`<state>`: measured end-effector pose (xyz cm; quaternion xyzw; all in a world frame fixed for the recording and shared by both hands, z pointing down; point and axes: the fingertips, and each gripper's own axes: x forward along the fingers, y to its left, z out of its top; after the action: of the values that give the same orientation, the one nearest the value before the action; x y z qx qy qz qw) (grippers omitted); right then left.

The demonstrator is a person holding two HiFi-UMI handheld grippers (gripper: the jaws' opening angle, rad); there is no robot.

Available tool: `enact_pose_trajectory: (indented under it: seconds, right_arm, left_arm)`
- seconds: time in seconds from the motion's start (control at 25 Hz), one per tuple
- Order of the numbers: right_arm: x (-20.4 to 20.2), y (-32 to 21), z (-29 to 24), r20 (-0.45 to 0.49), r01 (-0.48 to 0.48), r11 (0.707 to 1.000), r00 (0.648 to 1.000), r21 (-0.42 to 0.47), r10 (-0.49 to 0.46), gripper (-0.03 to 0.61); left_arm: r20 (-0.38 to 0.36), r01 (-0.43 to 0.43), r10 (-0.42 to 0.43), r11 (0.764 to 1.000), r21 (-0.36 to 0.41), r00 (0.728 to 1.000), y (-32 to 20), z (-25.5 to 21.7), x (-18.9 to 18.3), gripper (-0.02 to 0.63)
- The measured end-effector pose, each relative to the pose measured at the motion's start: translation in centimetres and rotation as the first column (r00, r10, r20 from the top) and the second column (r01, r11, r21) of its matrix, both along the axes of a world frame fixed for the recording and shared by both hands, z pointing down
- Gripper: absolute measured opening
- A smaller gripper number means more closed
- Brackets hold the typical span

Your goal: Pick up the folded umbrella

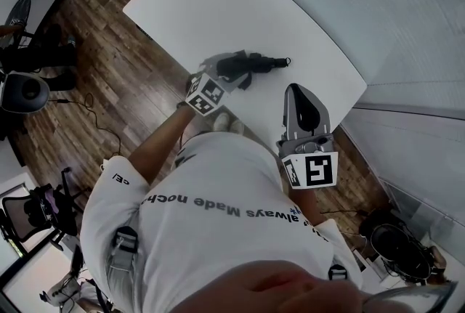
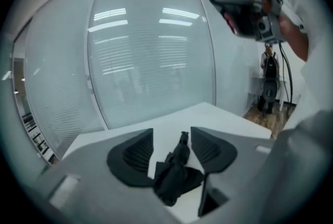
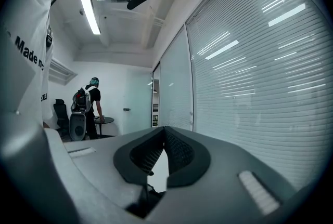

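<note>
Jaws of the left gripper [image 2: 171, 137] stand part-way apart with the black folded umbrella [image 2: 174, 176] between them, and the pads do not yet look pressed against it. The right gripper [image 3: 164, 137] has its jaws closed tip to tip on nothing.

The white table with rounded corners [image 1: 218, 6] carries the umbrella close to its long edge nearest the person. The umbrella's long axis runs roughly along that edge. In the left gripper view the same axis runs away down the gap between the jaws, loose bunched fabric nearest and the small knobbed end [image 1: 288, 61] farthest. The jaws would therefore close across its narrow width.

The left gripper is plainly the nearer one. The right gripper hangs apart, towards the knobbed end, over that same edge.
</note>
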<state>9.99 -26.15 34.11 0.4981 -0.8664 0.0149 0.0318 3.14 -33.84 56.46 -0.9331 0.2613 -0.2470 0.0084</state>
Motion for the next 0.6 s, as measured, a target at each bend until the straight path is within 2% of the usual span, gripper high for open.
enact_pose_trajectory:
  seconds: [0.12, 0.24, 0.4, 0.6]
  right_arm:
    - [0.1, -0.3, -0.1, -0.004, 0.003, 1.0, 1.0, -0.002, -0.003, 0.002]
    - [0.1, -0.5, -0.3, -0.007, -0.001, 1.0, 1.0, -0.006, 0.0, 0.002]
    - [0.6, 0.3, 0.0, -0.006, -0.013, 1.0, 1.0, -0.012, 0.012, 0.002]
    - [1.0, 0.1, 0.6, -0.008, -0.028, 0.999, 1.0, -0.026, 0.028, 0.002]
  left_arm:
    - [0.131, -0.04, 0.046, 0.998, -0.045, 0.99, -1.3, 5.2, 0.1, 0.247]
    - [0.242, -0.071, 0.085, 0.995, -0.067, 0.967, -2.6, 8.9, -0.1, 0.265]
    - [0.371, -0.108, 0.148, 0.986, -0.126, 0.917, -2.9, 13.8, -0.2, 0.316]
    - [0.482, -0.135, 0.239, 0.961, -0.24, 0.843, -3.6, 19.5, -1.0, 0.365]
